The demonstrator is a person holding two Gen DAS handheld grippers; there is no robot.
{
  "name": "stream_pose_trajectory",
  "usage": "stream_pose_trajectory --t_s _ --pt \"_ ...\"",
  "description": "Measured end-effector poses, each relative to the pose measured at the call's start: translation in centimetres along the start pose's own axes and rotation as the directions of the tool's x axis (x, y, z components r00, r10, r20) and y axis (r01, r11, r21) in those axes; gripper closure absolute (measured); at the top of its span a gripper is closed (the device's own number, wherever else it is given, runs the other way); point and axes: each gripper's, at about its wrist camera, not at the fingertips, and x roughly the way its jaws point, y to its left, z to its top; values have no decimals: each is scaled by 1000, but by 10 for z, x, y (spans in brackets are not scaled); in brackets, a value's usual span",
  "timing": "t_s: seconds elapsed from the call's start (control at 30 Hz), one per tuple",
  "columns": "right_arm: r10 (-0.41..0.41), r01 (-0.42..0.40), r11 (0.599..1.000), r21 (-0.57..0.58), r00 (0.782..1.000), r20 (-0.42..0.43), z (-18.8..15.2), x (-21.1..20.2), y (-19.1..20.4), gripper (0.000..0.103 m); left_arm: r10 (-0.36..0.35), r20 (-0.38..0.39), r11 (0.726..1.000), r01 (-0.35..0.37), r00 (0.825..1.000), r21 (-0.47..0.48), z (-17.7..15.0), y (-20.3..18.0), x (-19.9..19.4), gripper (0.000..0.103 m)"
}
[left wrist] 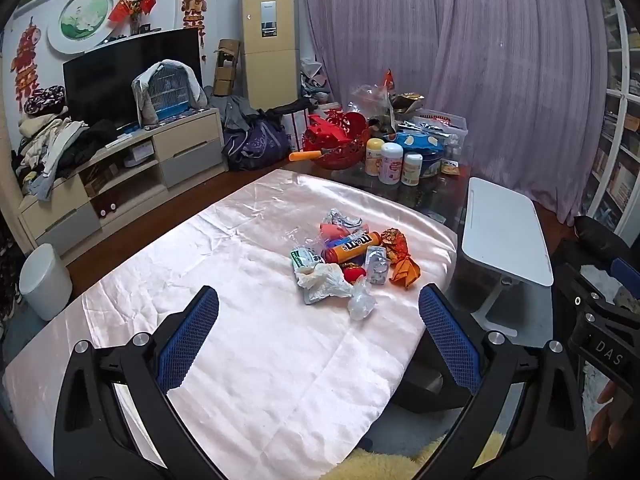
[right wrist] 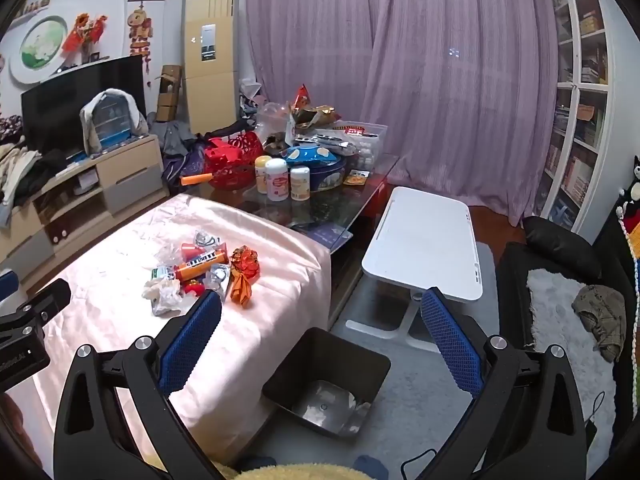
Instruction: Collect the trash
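My left claw (left wrist: pixel 319 302) hangs over the near half of the shiny pale-pink cloth (left wrist: pixel 240 360) on the table, blue-padded fingers (left wrist: pixel 188 336) spread wide, nothing between them

Trash heap lies ahead of it on the cloth, toward the far right corner: orange M&M's tube (left wrist: pixel 352 246) across the middle, crumpled white tissue (left wrist: pixel 326 276) just in front, clear twisted plastic wrapper (left wrist: pixel 362 300) nearest the claw, orange-and-gold foil wrapper (left wrist: pixel 402 256) on the right edge, small red piece (left wrist: pixel 354 273) tucked between tissue and foil. All touching or overlapping

My right claw (right wrist: pixel 321 302) is held off the table's right side, above the floor, fingers (right wrist: pixel 450 340) likewise spread and empty. Below it, a black square bin (right wrist: pixel 360 360) stands on the grey floor just beside the cloth's hanging edge; pale scraps show at its bottom. The same heap (right wrist: pixel 204 272) shows to the left of this claw, on the cloth

White folding side table (right wrist: pixel 424 248) beyond the bin. Glass table behind the cloth carries a red basket (left wrist: pixel 340 140) and white-capped jars (left wrist: pixel 390 162). White round bin (left wrist: pixel 44 280) on the floor far left
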Motion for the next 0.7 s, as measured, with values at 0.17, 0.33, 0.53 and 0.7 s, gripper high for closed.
stream_pose_trajectory --t_s 0.17,0.33,0.53,0.7 --pt "3 -3 1000 7 1000 -3 0 2 0 3 3 4 1000 -3 1000 -1 0 0 -1 8" --pt "-5 5 1000 4 1000 -7 0 3 0 3 8 5 1000 -8 1000 -7 -4 -6 1 8" --pt "-7 7 1000 1 1000 -6 -1 1 1 3 -2 -2 1000 2 1000 -1 -6 -7 5 8" --pt "-6 6 1000 3 1000 -9 0 2 -4 3 -5 -3 1000 5 1000 -1 -11 -12 5 8"
